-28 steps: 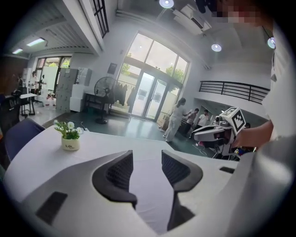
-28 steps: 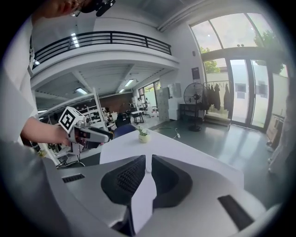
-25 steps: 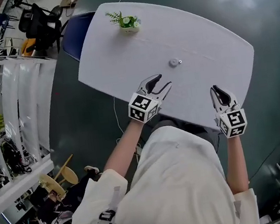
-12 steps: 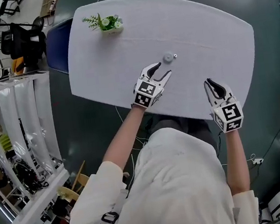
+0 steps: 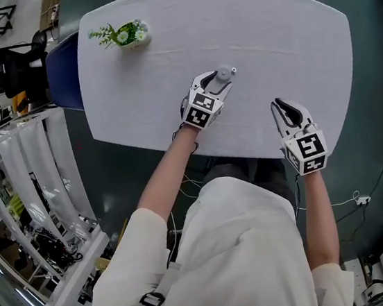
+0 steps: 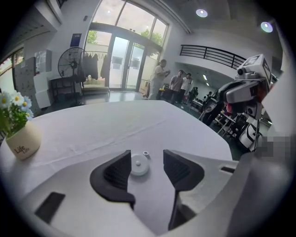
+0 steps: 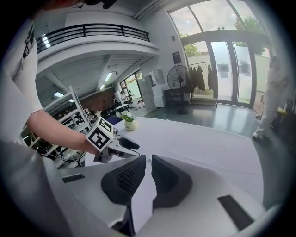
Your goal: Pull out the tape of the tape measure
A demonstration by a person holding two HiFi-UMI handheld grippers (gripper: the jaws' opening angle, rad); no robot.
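The tape measure (image 5: pixel 224 74), a small round white case, is lying flat near the middle of the white surface (image 5: pixel 286 24), with nothing else close to it. A tiny ring-like tab (image 6: pixel 145 154) is sitting just beside the case on its far side; this is probably the tape's end, though it is too small to be sure.

The left hand-held gripper (image 5: pixel 216 81) is pointing down at the case. In the left gripper view its jaws are standing wide apart and have just been opening, with the case (image 6: pixel 139 165) lying between the two dark pads (image 6: pixel 118 173). The case is close to the left-hand pad, but neither pad is pressing on it. The jaws are likely being spread this wide so that they can straddle the case and then close to pin it in place.

The right hand-held gripper (image 5: pixel 285 107) is waiting well apart from the case, over the near edge of the surface. Its jaws are sitting almost together, showing only a thin slit, and are gripping nothing. It is probably being kept free to pinch the tab once the case is steadied.

A small pot of daisies (image 5: pixel 126 37) is standing at the far left corner, well clear of the work. No tape is drawn out yet.
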